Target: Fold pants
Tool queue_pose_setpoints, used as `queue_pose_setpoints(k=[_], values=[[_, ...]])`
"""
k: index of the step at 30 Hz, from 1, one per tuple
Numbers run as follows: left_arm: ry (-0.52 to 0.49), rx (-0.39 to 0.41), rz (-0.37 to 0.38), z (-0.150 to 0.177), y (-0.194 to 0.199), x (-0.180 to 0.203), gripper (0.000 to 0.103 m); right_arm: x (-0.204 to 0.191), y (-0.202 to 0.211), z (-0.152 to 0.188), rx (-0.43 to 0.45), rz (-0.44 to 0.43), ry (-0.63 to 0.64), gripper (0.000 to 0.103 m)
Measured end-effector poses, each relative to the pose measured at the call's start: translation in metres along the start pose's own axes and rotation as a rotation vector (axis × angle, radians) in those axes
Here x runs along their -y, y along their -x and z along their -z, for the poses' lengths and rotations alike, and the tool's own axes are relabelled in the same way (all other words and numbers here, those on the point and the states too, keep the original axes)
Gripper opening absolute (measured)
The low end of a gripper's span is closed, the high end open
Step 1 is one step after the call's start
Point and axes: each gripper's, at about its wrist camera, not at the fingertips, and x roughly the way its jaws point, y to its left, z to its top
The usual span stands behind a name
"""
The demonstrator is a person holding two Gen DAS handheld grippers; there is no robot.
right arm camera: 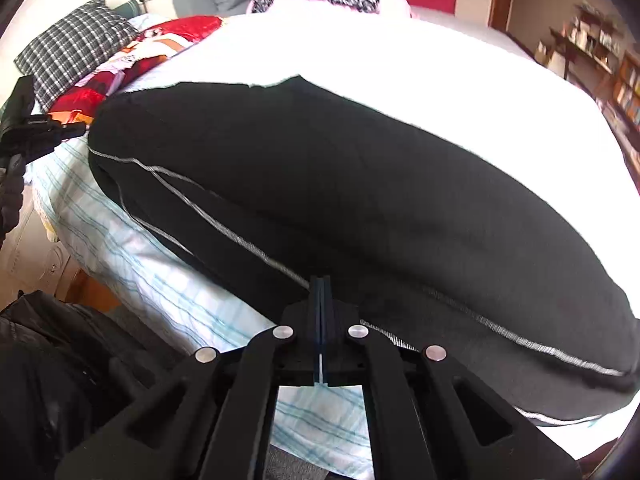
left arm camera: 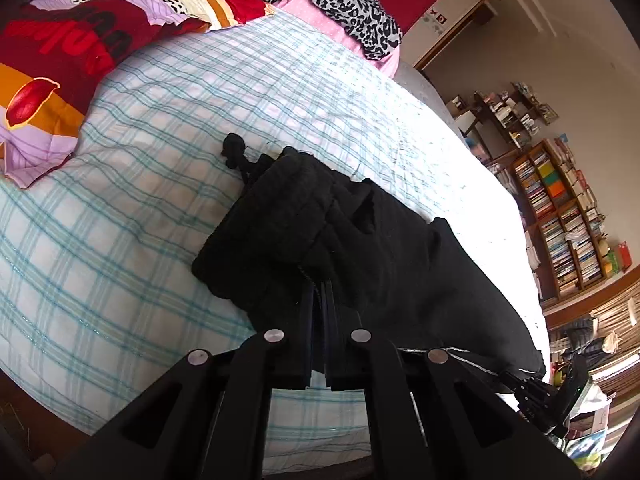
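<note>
The black pants (left arm camera: 360, 240) lie on a bed with a white sheet (left arm camera: 160, 200) that has thin blue check lines. In the right wrist view the pants (right arm camera: 340, 200) stretch long across the near side of the bed, and a grey seam line (right arm camera: 248, 244) runs along them. In the left wrist view the top end of the pants is bunched up, and a knotted cord (left arm camera: 234, 152) sticks out from it onto the sheet.

At the far end of the bed there is a red and orange pillow (left arm camera: 60, 60), a black and white spotted cloth (left arm camera: 340, 4) and a checked cushion (right arm camera: 76, 52). To the right, by the wall, stands a wooden shelf full of books (left arm camera: 560, 216).

The left claw (left arm camera: 319, 280) is squeezed tight, and its tips pinch the dark cloth of the pants near the bunched end. The right claw (right arm camera: 321, 280) is also closed all the way. Its tips sit on the edge of the pants, right by the grey seam, and seem to nip the cloth there
</note>
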Motion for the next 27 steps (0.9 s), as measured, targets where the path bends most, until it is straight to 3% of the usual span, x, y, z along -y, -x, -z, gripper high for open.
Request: queue_pose_setpoints(k=[4,6,8,14,20,27], values=[[-0.007,0.005,0.008,-0.001,0.001,0.005,0.003,-0.002,-0.001,-0.006,0.007,-0.053,-0.043,0.006],[-0.044,0.021,0.020,-0.005,0.004,0.019,0.004,-0.003,0.000,-0.010,0.030,-0.072,-0.056,0.029],[-0.094,0.039,0.038,-0.010,0.005,0.037,0.004,-0.007,0.000,-0.016,0.050,-0.076,-0.053,0.034],[-0.220,0.069,0.075,-0.030,-0.020,0.076,0.004,-0.008,-0.005,-0.039,0.077,-0.119,-0.079,0.034],[-0.261,-0.063,0.038,-0.017,-0.067,0.071,0.004,-0.017,-0.031,-0.048,0.021,-0.166,-0.073,0.034],[-0.272,-0.203,0.015,0.036,-0.085,0.036,0.004,-0.022,-0.047,-0.029,-0.088,-0.179,-0.027,0.035]])
